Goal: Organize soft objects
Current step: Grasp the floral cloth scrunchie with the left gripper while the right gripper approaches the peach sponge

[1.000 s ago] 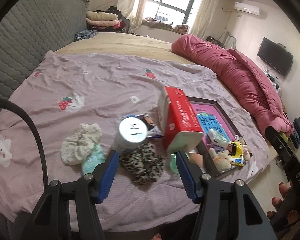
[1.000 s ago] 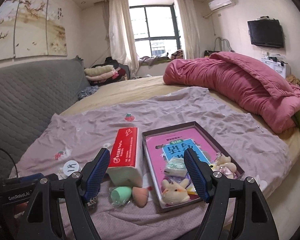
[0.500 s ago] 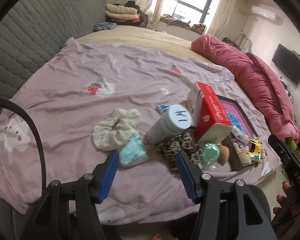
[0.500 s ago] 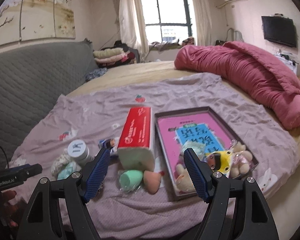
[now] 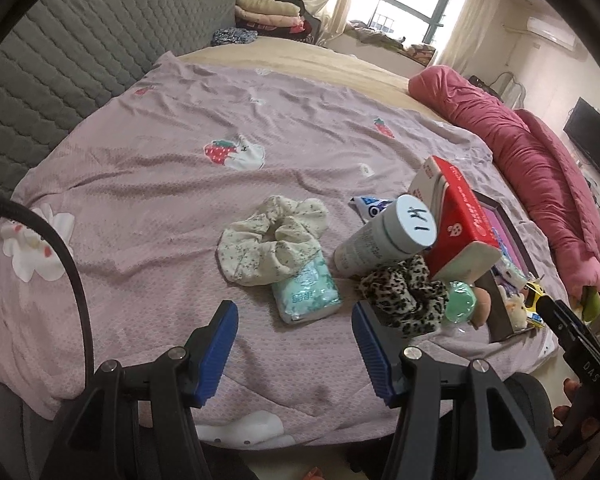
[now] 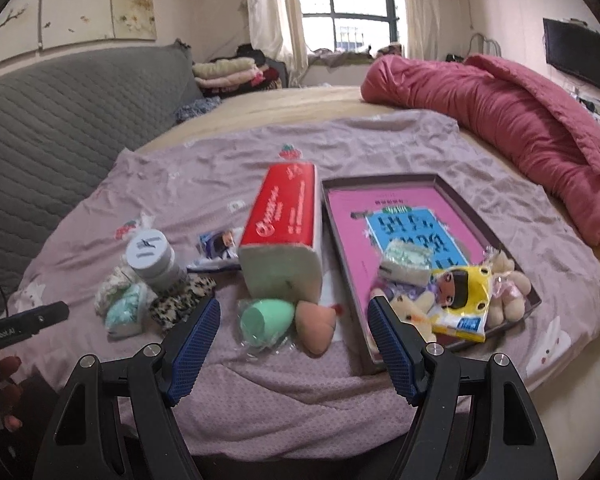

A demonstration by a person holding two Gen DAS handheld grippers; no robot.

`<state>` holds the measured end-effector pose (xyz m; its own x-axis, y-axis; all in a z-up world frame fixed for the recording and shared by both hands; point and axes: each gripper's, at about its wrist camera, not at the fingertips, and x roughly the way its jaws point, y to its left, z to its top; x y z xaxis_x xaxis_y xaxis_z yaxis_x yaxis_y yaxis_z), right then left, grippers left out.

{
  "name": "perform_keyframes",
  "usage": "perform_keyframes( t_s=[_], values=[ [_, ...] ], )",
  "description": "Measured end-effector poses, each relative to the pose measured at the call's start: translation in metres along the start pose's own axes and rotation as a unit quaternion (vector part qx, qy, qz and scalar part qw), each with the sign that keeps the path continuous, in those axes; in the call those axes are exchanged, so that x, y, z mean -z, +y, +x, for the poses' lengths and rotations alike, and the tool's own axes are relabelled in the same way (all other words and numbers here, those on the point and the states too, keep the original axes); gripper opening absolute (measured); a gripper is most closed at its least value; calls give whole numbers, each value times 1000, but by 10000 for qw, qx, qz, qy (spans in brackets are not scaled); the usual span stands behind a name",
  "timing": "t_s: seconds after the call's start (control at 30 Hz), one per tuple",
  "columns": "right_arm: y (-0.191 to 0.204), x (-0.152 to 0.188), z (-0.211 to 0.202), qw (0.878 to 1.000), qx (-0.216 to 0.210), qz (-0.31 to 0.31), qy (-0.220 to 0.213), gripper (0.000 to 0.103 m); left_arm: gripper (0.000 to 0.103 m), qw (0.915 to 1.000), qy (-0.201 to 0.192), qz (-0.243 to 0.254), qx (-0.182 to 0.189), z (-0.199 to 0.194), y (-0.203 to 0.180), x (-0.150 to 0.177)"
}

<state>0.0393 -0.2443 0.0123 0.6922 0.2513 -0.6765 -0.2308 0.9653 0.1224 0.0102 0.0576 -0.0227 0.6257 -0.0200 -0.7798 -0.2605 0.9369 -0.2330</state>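
Fingers of both grippers — left (image 5: 294,334), right (image 6: 294,330) — gape empty above the bedspread (image 5: 148,184).

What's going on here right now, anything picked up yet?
Nothing is held yet. A person holds two grippers over the bed, both open and empty. The left gripper points at the tissue pack, beside the cream scrunchie and leopard scrunchie. The right gripper points at the green sponge and pink sponge, lying in front of the red tissue box. The tray already holds plush toys and a doll.
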Motion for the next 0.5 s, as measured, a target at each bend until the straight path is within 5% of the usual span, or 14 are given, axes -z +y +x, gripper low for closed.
perform_keyframes(
  t_s=[0.5],
  values=[
    [-14,10,52,9962,200,95,837,77,59,9990,-13,-432,106,49,14,-17]
  ],
)
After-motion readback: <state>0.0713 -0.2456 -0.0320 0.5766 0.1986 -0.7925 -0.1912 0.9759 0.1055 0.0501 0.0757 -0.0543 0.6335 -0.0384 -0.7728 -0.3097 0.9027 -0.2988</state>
